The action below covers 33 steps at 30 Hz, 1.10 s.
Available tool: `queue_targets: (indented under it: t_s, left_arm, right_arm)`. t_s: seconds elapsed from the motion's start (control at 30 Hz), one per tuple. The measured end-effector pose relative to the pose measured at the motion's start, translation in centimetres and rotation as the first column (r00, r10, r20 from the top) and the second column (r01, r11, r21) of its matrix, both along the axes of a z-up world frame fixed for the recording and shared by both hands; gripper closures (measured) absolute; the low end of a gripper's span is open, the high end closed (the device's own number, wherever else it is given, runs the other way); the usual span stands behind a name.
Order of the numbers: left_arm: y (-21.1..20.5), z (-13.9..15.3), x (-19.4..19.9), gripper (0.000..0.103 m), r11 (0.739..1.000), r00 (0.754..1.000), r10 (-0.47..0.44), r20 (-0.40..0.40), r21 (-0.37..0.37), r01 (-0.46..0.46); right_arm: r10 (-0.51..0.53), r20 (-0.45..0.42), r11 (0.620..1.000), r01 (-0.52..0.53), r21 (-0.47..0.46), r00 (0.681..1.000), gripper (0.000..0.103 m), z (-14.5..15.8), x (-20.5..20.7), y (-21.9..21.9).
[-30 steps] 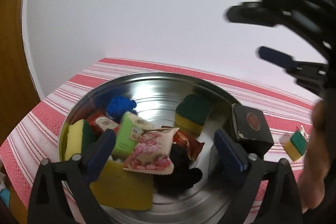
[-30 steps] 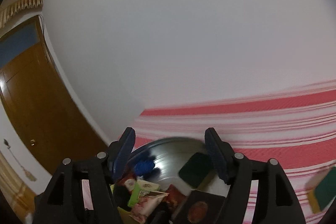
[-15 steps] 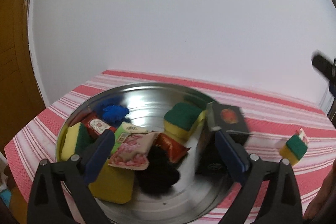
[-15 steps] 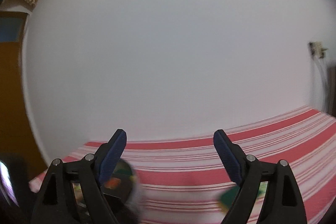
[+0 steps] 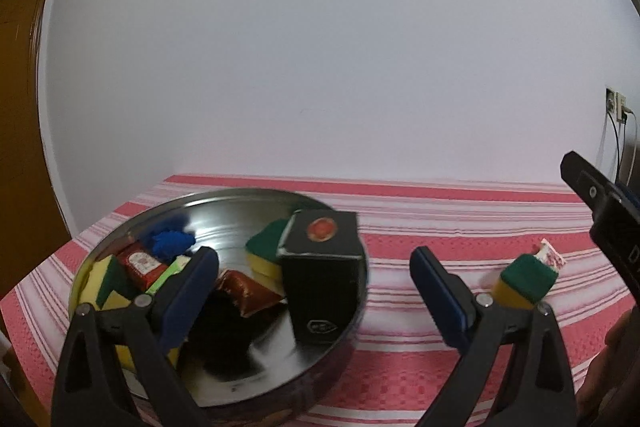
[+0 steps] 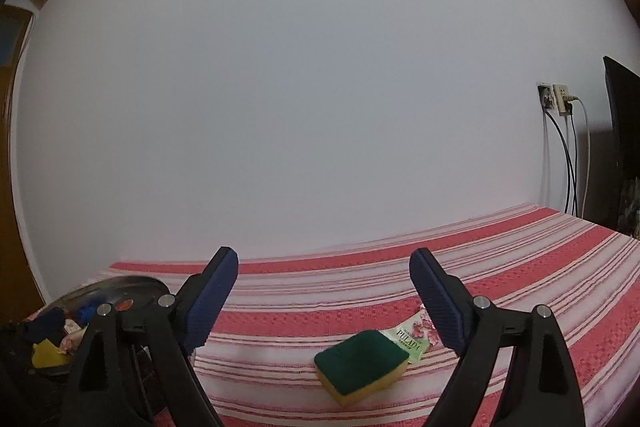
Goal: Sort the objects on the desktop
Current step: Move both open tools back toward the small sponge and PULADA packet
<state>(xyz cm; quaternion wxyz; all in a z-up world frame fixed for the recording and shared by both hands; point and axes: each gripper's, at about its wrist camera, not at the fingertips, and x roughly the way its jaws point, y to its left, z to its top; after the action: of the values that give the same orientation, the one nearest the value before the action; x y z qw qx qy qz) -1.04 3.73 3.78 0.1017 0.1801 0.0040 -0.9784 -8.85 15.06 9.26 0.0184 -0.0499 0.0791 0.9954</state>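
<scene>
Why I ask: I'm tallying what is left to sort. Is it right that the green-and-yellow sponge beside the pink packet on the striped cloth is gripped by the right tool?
Not gripped. The right wrist view shows the sponge lying free on the cloth beside the packet, with the right tool open above it.

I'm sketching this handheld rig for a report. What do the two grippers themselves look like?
Both match. The left gripper and right gripper each have two black plastic triangular arms with cut-out openings and silver round pivot screws, ending in dark blue rectangular finger pads. From the left camera, the right gripper's black body shows white lettering, partly cut off. No cables or sleeves are visible.
</scene>
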Motion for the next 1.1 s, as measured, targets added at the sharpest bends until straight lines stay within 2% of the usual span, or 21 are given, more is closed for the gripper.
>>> queue_targets:
  t_s: [0.3,0.4,0.57,0.6,1.1]
  left_arm:
    - [1.2,-0.2,-0.2,0.004,1.000,0.999,-0.014,0.028,-0.014,0.015]
    - [1.8,-0.2,-0.1,0.003,0.999,0.999,-0.028,0.040,-0.019,0.029]
    - [3.1,-0.3,-0.2,0.003,0.998,0.997,-0.051,0.053,-0.037,0.053]
    - [3.3,-0.3,-0.2,0.003,0.998,0.997,-0.053,0.055,-0.040,0.056]
    - [6.5,-0.6,-0.5,0.001,0.990,0.987,-0.121,0.108,-0.063,0.129]
  right_arm:
    - [-0.040,0.008,0.999,0.041,-0.031,0.999,0.013,0.2,1.7,2.5]
    - [-0.054,0.017,0.998,0.054,-0.043,0.998,0.013,0.2,2.3,1.5]
    - [-0.083,0.016,0.994,0.084,-0.066,0.996,0.013,-0.3,3.2,3.6]
    - [-0.089,0.017,0.994,0.090,-0.068,0.996,0.013,-0.4,2.3,5.6]
    - [-0.175,0.030,0.983,0.177,-0.052,0.984,0.014,-0.3,2.7,10.4]
